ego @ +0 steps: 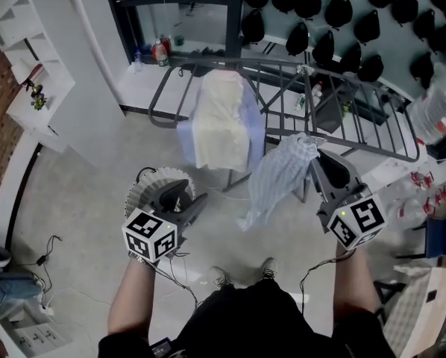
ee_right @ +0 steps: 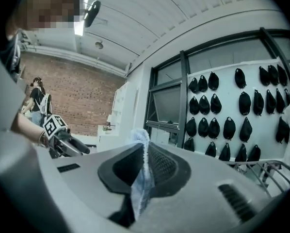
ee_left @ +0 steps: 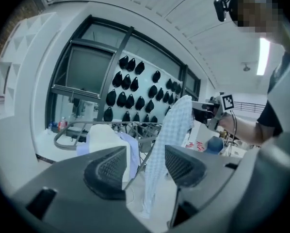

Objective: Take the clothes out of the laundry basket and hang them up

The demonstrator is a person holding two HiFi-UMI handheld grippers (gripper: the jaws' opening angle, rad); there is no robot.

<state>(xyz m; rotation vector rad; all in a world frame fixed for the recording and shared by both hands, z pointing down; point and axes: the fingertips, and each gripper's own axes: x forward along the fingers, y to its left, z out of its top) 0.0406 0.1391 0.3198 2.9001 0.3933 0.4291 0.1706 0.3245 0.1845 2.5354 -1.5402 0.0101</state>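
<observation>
A light blue checked garment (ego: 277, 176) hangs free above the floor, pinched at its top by my right gripper (ego: 313, 157), which is shut on it. In the right gripper view the cloth (ee_right: 141, 174) sticks out between the closed jaws of that gripper (ee_right: 144, 165). My left gripper (ego: 192, 198) is lower and to the left, open with nothing between its pads (ee_left: 109, 171). It hovers over the white ribbed laundry basket (ego: 148, 183). Behind stands a grey drying rack (ego: 335, 88) with a cream garment (ego: 221, 121) draped over it. Through the left gripper (ee_left: 145, 169) I see the blue garment (ee_left: 170, 140) hanging further off.
Black caps (ego: 342, 10) hang on the wall behind the rack. A white shelf unit (ego: 25, 58) stands at the left, bottles (ego: 160, 51) on a ledge at the back. Cables (ego: 48, 253) lie on the floor. A clear plastic bag (ego: 438, 110) sits at the right.
</observation>
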